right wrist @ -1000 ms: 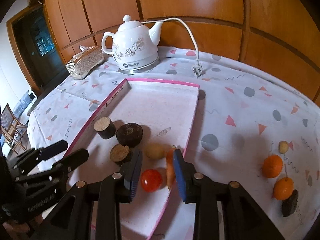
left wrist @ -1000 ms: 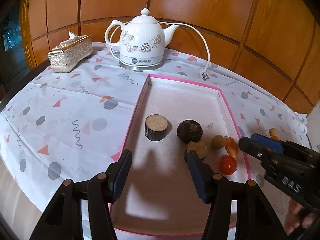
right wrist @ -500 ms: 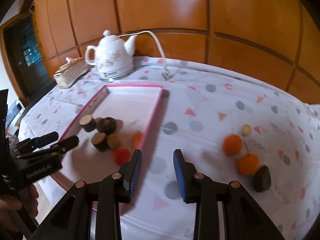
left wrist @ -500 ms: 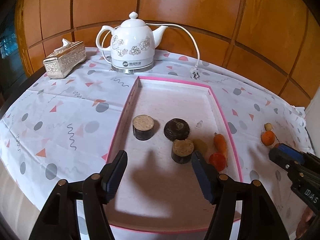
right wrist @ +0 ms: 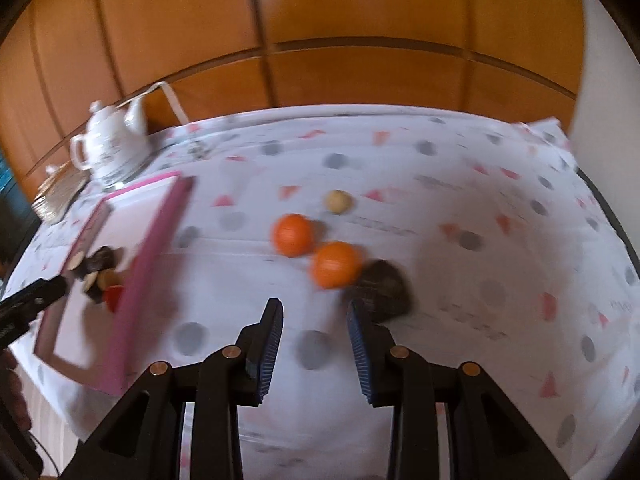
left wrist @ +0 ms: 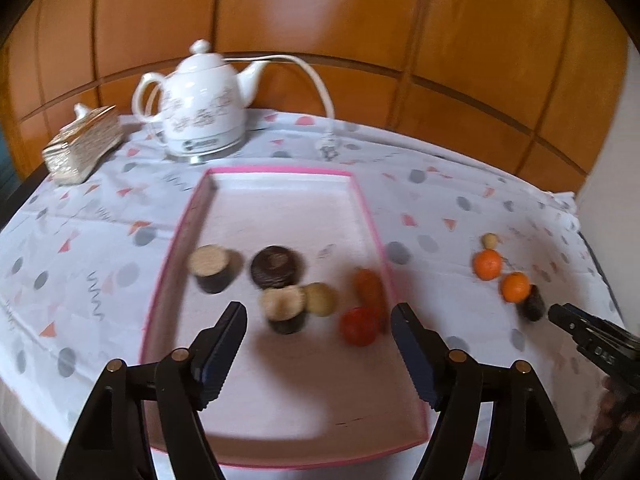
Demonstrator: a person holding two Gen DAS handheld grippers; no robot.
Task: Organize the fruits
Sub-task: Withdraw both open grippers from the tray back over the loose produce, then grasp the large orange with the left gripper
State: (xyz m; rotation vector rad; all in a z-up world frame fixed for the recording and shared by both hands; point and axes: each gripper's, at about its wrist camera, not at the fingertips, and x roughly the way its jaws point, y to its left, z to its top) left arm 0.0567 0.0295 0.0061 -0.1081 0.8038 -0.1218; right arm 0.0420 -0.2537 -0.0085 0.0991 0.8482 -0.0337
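Observation:
A pink-rimmed white tray (left wrist: 366, 204) holds several pieces: two cork-topped dark cylinders (left wrist: 210, 266), a dark round piece (left wrist: 276, 266), a yellow ball (left wrist: 320, 298), a red tomato (left wrist: 358, 326) and an orange carrot (left wrist: 368, 286). My left gripper (left wrist: 320, 344) is open and empty above the tray's near half. To the right on the cloth lie two oranges (right wrist: 292, 234) (right wrist: 335, 264), a dark fruit (right wrist: 384, 286) and a small beige ball (right wrist: 339, 201). My right gripper (right wrist: 314, 344) is open and empty just in front of the nearer orange and dark fruit.
A white floral kettle (left wrist: 200, 102) with cord and plug (left wrist: 328, 148) stands behind the tray. A silver tissue box (left wrist: 80, 144) sits at the back left. The table edge drops off at the right (left wrist: 592, 248). Wood panelling backs the table.
My right gripper has swung from over the tray to the right, now facing the oranges and dark fruit. My left gripper has drawn back a little and turned rightward. Both stay open.

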